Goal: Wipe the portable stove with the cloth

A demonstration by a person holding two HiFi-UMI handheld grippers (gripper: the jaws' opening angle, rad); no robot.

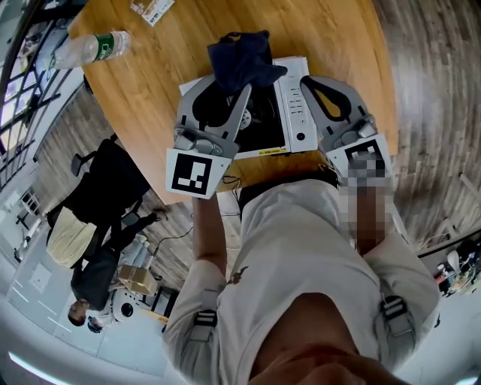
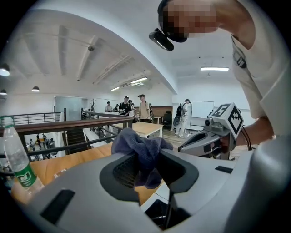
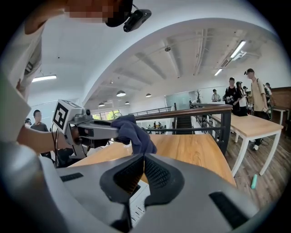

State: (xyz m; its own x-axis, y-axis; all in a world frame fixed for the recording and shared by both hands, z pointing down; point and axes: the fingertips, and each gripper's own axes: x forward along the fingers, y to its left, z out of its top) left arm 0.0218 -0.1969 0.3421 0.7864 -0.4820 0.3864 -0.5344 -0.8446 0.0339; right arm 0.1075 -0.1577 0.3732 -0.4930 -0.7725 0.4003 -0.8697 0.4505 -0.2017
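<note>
A dark blue cloth (image 1: 240,56) hangs bunched from the tips of my left gripper (image 1: 229,84), which is shut on it above the stove's black burner area. The white portable stove (image 1: 294,113) lies on the round wooden table (image 1: 150,83), close to its near edge. In the left gripper view the cloth (image 2: 138,148) fills the gap between the jaws. My right gripper (image 1: 307,80) hovers over the stove's control panel, shut with nothing in it; its pads (image 3: 152,170) meet. The right gripper view shows the left gripper (image 3: 119,131) holding the cloth (image 3: 136,134), and the stove panel (image 3: 135,200) below.
A plastic water bottle (image 1: 94,46) lies at the table's far left, also in the left gripper view (image 2: 18,166). A small packet (image 1: 150,9) sits at the far edge. Beyond the table a railing (image 3: 195,113) runs, with other tables and several people standing.
</note>
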